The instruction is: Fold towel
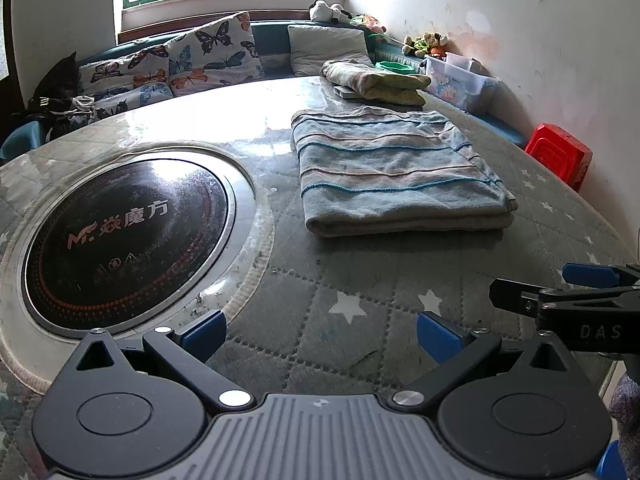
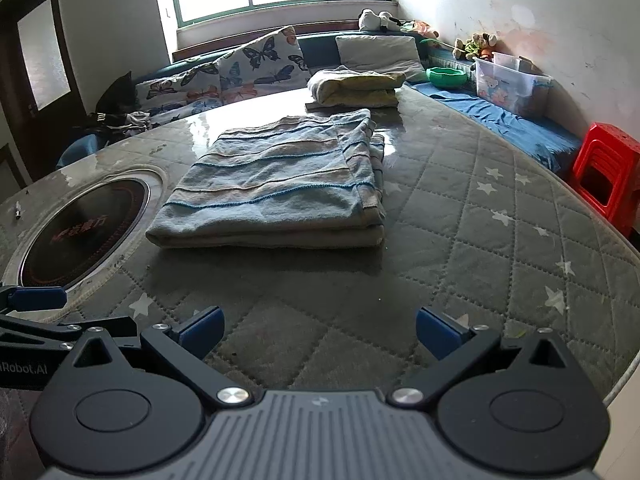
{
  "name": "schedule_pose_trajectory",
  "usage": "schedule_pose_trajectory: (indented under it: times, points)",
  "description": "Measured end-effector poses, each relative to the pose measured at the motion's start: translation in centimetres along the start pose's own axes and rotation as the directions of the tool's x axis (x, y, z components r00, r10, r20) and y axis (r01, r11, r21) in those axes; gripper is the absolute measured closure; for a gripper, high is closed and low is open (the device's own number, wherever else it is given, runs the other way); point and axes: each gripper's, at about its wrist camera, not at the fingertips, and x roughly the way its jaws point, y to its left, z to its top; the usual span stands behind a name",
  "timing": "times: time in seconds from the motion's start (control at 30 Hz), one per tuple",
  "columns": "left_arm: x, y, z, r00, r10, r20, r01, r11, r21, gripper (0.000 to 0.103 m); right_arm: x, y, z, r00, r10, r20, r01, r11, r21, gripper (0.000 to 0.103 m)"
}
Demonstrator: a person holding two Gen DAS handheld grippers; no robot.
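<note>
Folded into a thick rectangle: one blue-grey towel [image 2: 276,184] with thin blue and tan stripes, fold edge nearest, layered edges slightly uneven on the right. Lying flat on the round quilted counter [image 2: 480,240], just right of one inset black cooktop [image 2: 84,232], well apart from both grippers. Farther off, one second folded cloth [image 2: 356,88], yellowish. Left gripper [image 1: 320,336] and right gripper [image 2: 319,334]: two in all, jaws spread wide and released, gripping nothing.
</note>
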Motion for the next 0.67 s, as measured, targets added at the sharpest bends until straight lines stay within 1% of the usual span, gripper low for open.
schedule_pose_trajectory:
  times: [0.67]
  points:
    - [0.19,-0.17,-0.25,1.000,-0.016,-0.008,0.016,1.000,0.002,0.000,0.48,0.20,-0.26,1.000,-0.023,-0.007,0.024,1.000,0.015,0.000]
